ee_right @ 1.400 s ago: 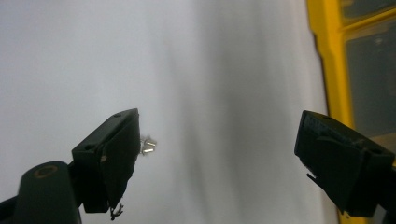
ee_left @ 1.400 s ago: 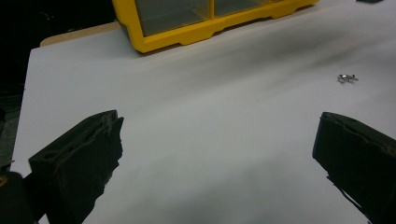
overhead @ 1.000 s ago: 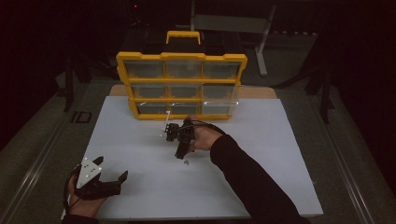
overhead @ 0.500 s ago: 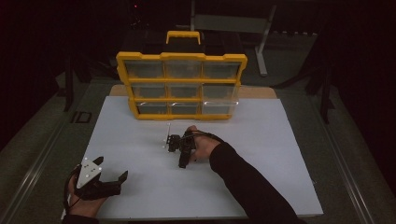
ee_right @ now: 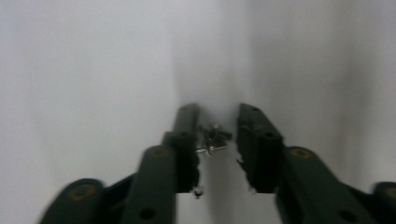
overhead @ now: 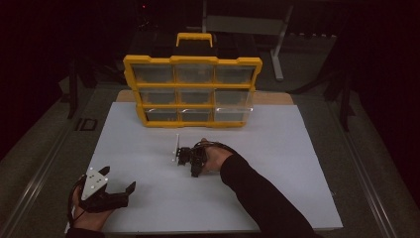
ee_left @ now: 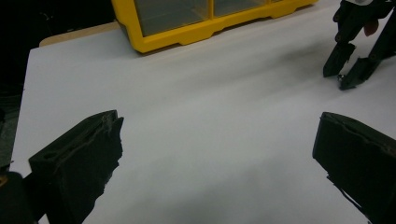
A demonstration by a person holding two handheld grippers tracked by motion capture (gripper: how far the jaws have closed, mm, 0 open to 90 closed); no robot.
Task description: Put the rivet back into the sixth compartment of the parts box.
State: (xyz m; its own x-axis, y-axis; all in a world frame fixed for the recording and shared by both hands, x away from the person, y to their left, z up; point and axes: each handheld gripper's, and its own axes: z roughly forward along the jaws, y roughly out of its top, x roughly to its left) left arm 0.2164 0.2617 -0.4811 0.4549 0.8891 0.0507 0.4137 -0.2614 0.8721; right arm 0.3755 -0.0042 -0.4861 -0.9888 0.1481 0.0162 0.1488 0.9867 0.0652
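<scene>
Yellow organizer (overhead: pixel 193 91) behind; right gripper (ee_right: pixel 215 135) fingers apart around screws (ee_right: pixel 214 138); left gripper (overhead: pixel 116 191) fingers apart.

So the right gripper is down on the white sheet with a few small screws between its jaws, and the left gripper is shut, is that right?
Not quite: the left gripper is open, its jaws standing wide apart in the left gripper view. The rest holds: the right gripper is down on the white sheet with small screws between its jaws.
</scene>
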